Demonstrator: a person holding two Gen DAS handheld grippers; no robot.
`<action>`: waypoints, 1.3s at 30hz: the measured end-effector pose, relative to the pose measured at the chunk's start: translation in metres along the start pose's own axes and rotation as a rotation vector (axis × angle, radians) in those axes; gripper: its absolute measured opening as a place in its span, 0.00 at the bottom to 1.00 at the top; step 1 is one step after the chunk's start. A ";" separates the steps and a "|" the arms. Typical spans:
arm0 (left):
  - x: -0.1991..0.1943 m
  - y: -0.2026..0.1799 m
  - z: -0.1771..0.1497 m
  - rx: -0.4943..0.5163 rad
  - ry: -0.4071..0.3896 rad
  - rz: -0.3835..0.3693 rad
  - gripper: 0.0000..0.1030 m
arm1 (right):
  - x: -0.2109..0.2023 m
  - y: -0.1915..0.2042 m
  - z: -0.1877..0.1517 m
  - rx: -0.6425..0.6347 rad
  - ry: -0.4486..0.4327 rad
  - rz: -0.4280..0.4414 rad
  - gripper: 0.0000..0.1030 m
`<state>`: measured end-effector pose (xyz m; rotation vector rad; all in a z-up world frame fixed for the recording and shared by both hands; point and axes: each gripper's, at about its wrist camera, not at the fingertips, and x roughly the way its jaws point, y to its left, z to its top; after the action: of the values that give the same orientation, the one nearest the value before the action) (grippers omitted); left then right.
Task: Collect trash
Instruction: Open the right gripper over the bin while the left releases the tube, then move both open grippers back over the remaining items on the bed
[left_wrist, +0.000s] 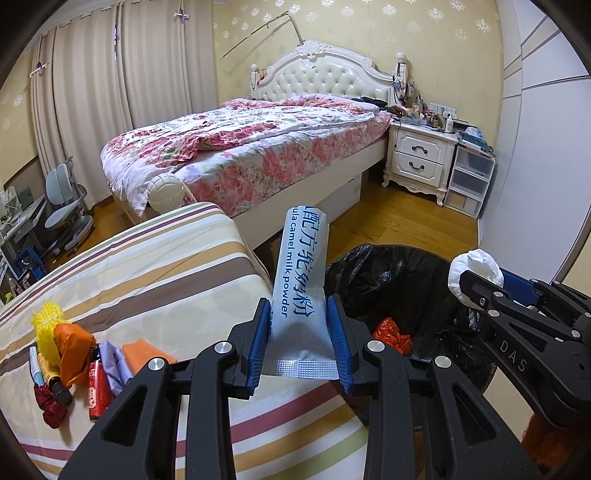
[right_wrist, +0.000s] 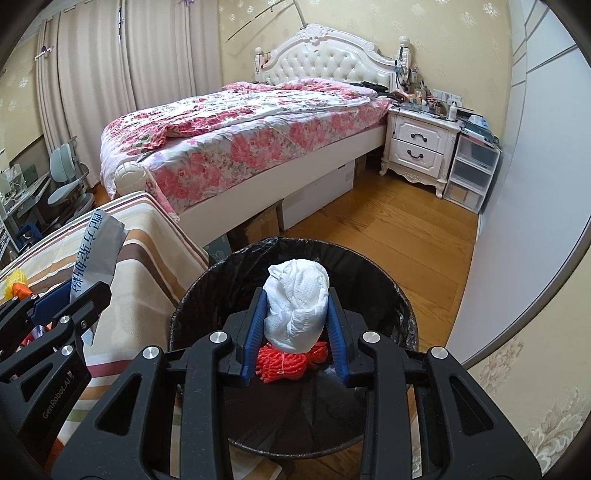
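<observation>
Two beds | striped cover (left_wrist: 155, 266) | wood floor (right_wrist: 399, 236) | lined bin (right_wrist: 402, 314)

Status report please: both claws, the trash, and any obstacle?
Left claw shut on milk powder sachet, beside bin. Right claw shut on white tissue wad, above black-lined bin. Orange net already inside. No obstacle seen.

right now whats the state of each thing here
left gripper: shut on milk powder packet
right gripper: shut on tissue wad, over the bin
trash bin: open, black liner, orange netting inside
nightstand: drawers closed
bed: unmade
</observation>
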<state>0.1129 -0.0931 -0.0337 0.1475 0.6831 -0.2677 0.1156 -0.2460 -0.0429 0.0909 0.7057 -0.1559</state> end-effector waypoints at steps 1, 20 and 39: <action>0.002 -0.002 0.002 0.002 0.000 0.001 0.32 | 0.001 -0.002 0.001 0.003 0.001 0.000 0.30; 0.010 -0.002 0.006 -0.019 0.008 -0.001 0.65 | 0.008 -0.024 0.002 0.066 -0.006 -0.046 0.49; -0.033 0.039 -0.010 -0.065 -0.011 0.071 0.67 | -0.022 0.014 -0.007 0.029 -0.018 0.012 0.55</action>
<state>0.0933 -0.0472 -0.0187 0.1083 0.6739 -0.1778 0.0970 -0.2289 -0.0336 0.1218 0.6851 -0.1552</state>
